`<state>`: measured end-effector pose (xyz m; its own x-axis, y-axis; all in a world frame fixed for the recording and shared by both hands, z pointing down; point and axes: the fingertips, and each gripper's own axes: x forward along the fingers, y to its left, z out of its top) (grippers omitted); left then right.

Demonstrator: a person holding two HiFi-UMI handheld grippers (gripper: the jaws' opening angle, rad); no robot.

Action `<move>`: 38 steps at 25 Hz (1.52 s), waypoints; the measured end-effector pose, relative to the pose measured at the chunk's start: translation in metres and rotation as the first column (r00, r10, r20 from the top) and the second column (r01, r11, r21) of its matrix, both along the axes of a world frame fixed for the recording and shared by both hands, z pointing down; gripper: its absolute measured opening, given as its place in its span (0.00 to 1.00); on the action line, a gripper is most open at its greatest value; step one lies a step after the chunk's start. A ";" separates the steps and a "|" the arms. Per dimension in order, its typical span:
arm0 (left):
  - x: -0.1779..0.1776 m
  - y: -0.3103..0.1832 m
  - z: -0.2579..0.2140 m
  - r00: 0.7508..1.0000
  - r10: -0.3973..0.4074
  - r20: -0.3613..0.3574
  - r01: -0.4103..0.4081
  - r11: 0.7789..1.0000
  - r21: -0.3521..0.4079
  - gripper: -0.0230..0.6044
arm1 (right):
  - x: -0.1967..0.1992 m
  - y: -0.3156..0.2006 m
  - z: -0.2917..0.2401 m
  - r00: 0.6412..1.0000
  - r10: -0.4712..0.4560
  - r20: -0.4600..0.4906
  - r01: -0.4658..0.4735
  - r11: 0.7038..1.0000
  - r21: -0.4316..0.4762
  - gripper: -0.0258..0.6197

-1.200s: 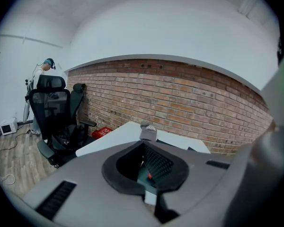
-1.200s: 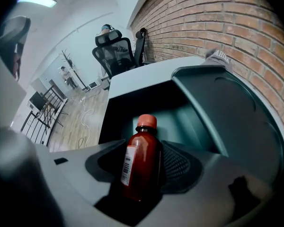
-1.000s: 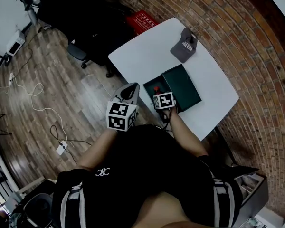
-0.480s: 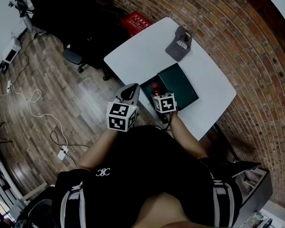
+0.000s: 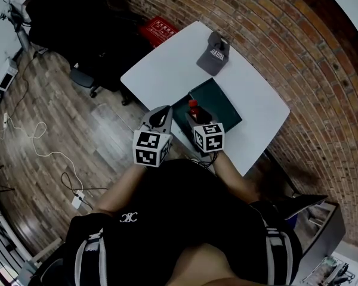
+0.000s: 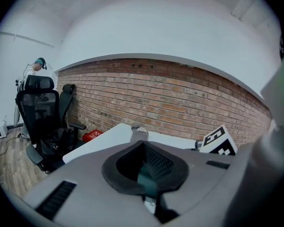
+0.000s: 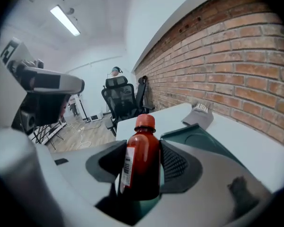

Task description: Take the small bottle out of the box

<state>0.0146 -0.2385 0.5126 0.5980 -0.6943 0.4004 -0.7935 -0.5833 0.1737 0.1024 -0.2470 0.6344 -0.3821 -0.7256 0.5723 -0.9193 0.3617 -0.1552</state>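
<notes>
A small red bottle (image 7: 139, 160) with a red cap and a white label stands upright between the jaws of my right gripper (image 7: 141, 174), which is shut on it. In the head view the bottle (image 5: 193, 107) sits at the right gripper (image 5: 195, 115), above the near left part of the dark green box (image 5: 218, 103). The box (image 7: 199, 137) lies open on the white table (image 5: 167, 64). My left gripper (image 5: 161, 114) hangs off the table's near edge, left of the box. Its jaws (image 6: 143, 146) meet at the tips with nothing between them.
A grey cap (image 5: 213, 53) lies on the table's far side, by the brick wall (image 5: 274, 34). Black office chairs (image 5: 77, 22) and a red case (image 5: 158, 28) stand on the wooden floor to the left. Cables (image 5: 36, 136) trail across the floor.
The right gripper has risen with the red bottle, which sat low inside the box before. The left gripper has hardly moved.
</notes>
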 end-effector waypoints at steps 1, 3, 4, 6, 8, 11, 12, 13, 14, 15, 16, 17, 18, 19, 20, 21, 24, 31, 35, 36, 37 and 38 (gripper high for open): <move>0.001 -0.001 -0.002 1.000 -0.001 -0.003 0.001 1.000 0.010 0.06 | 0.003 -0.002 -0.010 1.000 0.012 0.002 -0.012 1.000 0.028 0.38; 0.002 -0.002 -0.008 1.000 -0.007 -0.012 0.007 0.999 0.033 0.06 | 0.007 -0.005 -0.030 0.999 0.033 0.007 -0.033 0.996 0.084 0.38; 0.001 -0.003 -0.011 1.000 -0.010 -0.017 0.011 0.999 0.044 0.06 | 0.008 -0.006 -0.041 0.999 0.042 0.013 -0.043 0.993 0.112 0.38; 0.002 -0.004 -0.016 0.999 -0.014 -0.029 0.016 0.998 0.062 0.06 | 0.011 -0.007 -0.063 0.998 0.059 0.034 -0.064 0.984 0.169 0.38; 0.004 -0.003 -0.019 0.999 -0.012 -0.038 0.015 0.997 0.076 0.06 | 0.016 -0.007 -0.086 0.995 0.078 0.059 -0.090 0.969 0.232 0.38; 0.008 -0.002 -0.022 0.999 -0.009 -0.043 0.013 0.996 0.091 0.06 | 0.027 -0.005 -0.122 0.989 0.118 0.089 -0.140 0.937 0.320 0.38; 0.009 -0.002 -0.022 0.999 -0.008 -0.045 0.012 0.995 0.097 0.06 | 0.031 -0.003 -0.134 0.986 0.133 0.098 -0.159 0.923 0.350 0.38; 0.010 -0.002 -0.024 0.999 -0.007 -0.048 0.012 0.994 0.105 0.06 | 0.035 -0.001 -0.147 0.984 0.147 0.104 -0.176 0.908 0.381 0.38; 0.010 -0.002 -0.026 0.999 -0.008 -0.053 0.014 0.993 0.115 0.06 | 0.039 0.002 -0.159 0.981 0.161 0.106 -0.190 0.891 0.411 0.38; 0.010 -0.002 -0.029 0.998 -0.012 -0.057 0.019 0.992 0.128 0.06 | 0.043 0.005 -0.170 0.979 0.176 0.103 -0.204 0.875 0.439 0.38; 0.010 -0.002 -0.032 0.998 -0.019 -0.062 0.028 0.989 0.142 0.06 | 0.048 0.009 -0.179 0.976 0.193 0.097 -0.216 0.860 0.463 0.38; 0.010 -0.003 -0.036 0.997 -0.027 -0.067 0.038 0.987 0.156 0.06 | 0.052 0.012 -0.187 0.973 0.212 0.087 -0.228 0.844 0.485 0.38; 0.011 -0.004 -0.038 0.997 -0.032 -0.072 0.044 0.985 0.166 0.06 | 0.057 0.015 -0.192 0.970 0.231 0.080 -0.239 0.830 0.504 0.38; 0.012 -0.005 -0.040 0.997 -0.033 -0.076 0.045 0.984 0.171 0.06 | 0.062 0.017 -0.196 0.966 0.247 0.078 -0.251 0.816 0.521 0.38; 0.014 -0.006 -0.041 0.997 -0.030 -0.078 0.043 0.984 0.172 0.06 | 0.066 0.019 -0.199 0.962 0.261 0.080 -0.262 0.804 0.534 0.38; 0.016 -0.006 -0.041 0.997 -0.027 -0.078 0.040 0.985 0.170 0.06 | 0.070 0.021 -0.200 0.959 0.272 0.085 -0.273 0.792 0.545 0.38; 0.022 -0.007 -0.041 0.997 -0.016 -0.078 0.028 0.985 0.168 0.06 | 0.077 0.026 -0.199 0.953 0.290 0.090 -0.289 0.778 0.559 0.38; 0.037 0.000 -0.040 0.998 0.025 -0.062 -0.014 0.986 0.169 0.06 | 0.080 0.028 -0.190 0.953 0.283 0.104 -0.294 0.794 0.532 0.38; 0.036 0.001 -0.038 0.998 0.025 -0.052 -0.016 0.988 0.155 0.06 | 0.082 0.025 -0.184 0.951 0.293 0.100 -0.302 0.803 0.514 0.38; 0.035 0.001 -0.038 0.998 0.022 -0.052 -0.014 0.988 0.155 0.06 | 0.082 0.024 -0.183 0.951 0.293 0.099 -0.301 0.806 0.510 0.38; 0.034 0.002 -0.038 0.998 0.019 -0.053 -0.011 0.988 0.155 0.06 | 0.082 0.024 -0.181 0.952 0.291 0.096 -0.299 0.808 0.507 0.38; 0.034 0.002 -0.038 0.998 0.017 -0.053 -0.009 0.988 0.156 0.06 | 0.081 0.024 -0.180 0.953 0.289 0.094 -0.296 0.811 0.505 0.38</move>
<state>0.0482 -0.2365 0.4743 0.6250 -0.7377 0.2554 -0.7777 -0.6165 0.1225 0.1832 -0.2228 0.4542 -0.1094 -0.9900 0.0888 -0.9936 0.1065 -0.0368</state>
